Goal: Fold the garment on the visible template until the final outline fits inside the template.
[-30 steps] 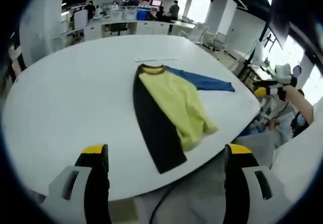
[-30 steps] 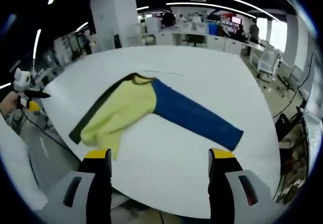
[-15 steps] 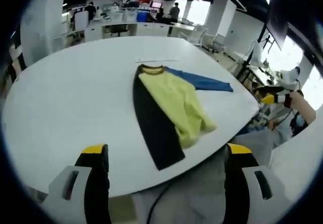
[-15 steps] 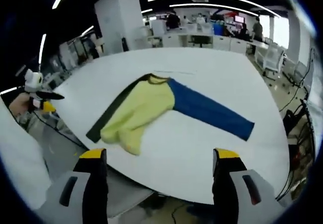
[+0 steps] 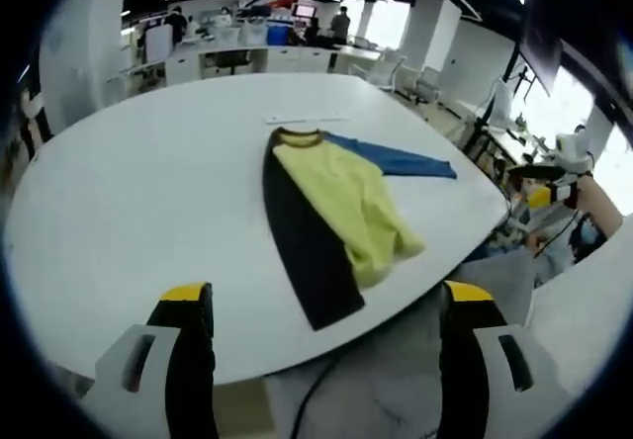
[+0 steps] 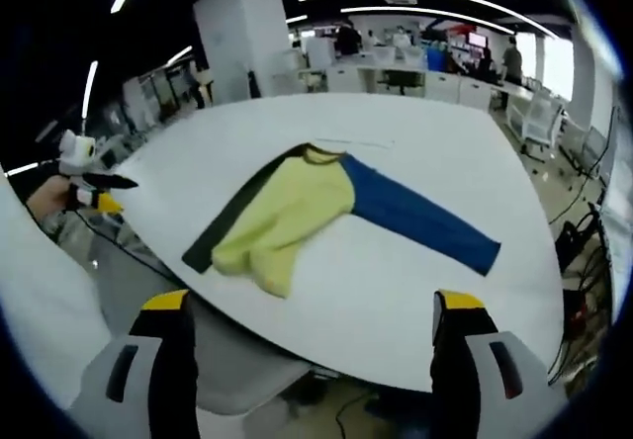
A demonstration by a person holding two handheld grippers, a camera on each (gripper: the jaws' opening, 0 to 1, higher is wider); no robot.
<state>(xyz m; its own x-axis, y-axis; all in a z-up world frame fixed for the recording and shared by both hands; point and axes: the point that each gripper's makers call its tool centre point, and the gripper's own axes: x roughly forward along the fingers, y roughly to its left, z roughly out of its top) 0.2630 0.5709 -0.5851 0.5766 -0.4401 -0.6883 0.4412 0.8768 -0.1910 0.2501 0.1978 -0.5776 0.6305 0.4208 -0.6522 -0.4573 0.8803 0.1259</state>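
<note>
Garment (image 5: 331, 212) spread flat on the white counter (image 5: 138, 192), near its front edge: yellow body, black sleeve stretched toward the viewer, blue sleeve (image 5: 396, 160) angled off to the far side. Same shirt in the right gripper view (image 6: 297, 207), blue sleeve (image 6: 420, 219) reaching right, black sleeve ending at the counter (image 6: 396, 301) rim. Thin pale strip just past the collar (image 5: 307, 118), possibly a template mark, too faint to tell. Left gripper (image 5: 326, 306) spread wide, holding nothing, back from the counter. Right gripper (image 6: 309, 315) likewise wide apart and empty.
</note>
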